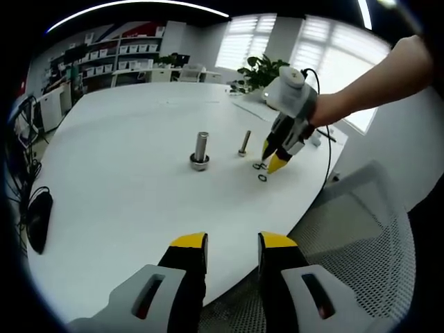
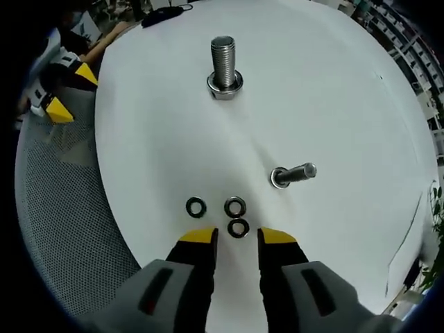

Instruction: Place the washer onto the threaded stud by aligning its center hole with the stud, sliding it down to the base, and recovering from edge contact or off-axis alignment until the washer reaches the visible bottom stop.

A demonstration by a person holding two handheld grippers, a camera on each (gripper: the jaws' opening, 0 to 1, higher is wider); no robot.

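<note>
Three small dark washers [image 2: 238, 227] [image 2: 195, 207] [image 2: 235, 205] lie on the white table [image 2: 333, 83]. My right gripper [image 2: 237, 237] is open just above them, the nearest washer between its yellow tips. A large threaded stud [image 2: 223, 66] stands upright further on, and a thinner bolt [image 2: 293, 175] stands to the right. In the left gripper view, the large stud [image 1: 200, 150] and the thin bolt [image 1: 245, 143] stand mid-table, with the washers [image 1: 261, 171] under the right gripper [image 1: 273, 155]. My left gripper [image 1: 232, 243] hangs open and empty over the table's near edge.
A mesh office chair [image 1: 361, 229] sits beside the table edge at the right. A black object with cables [image 1: 36, 218] lies at the table's left edge. Shelving [image 1: 118, 59] and a potted plant [image 1: 263, 69] stand beyond the far side. The person's arm [image 1: 374, 83] holds the right gripper.
</note>
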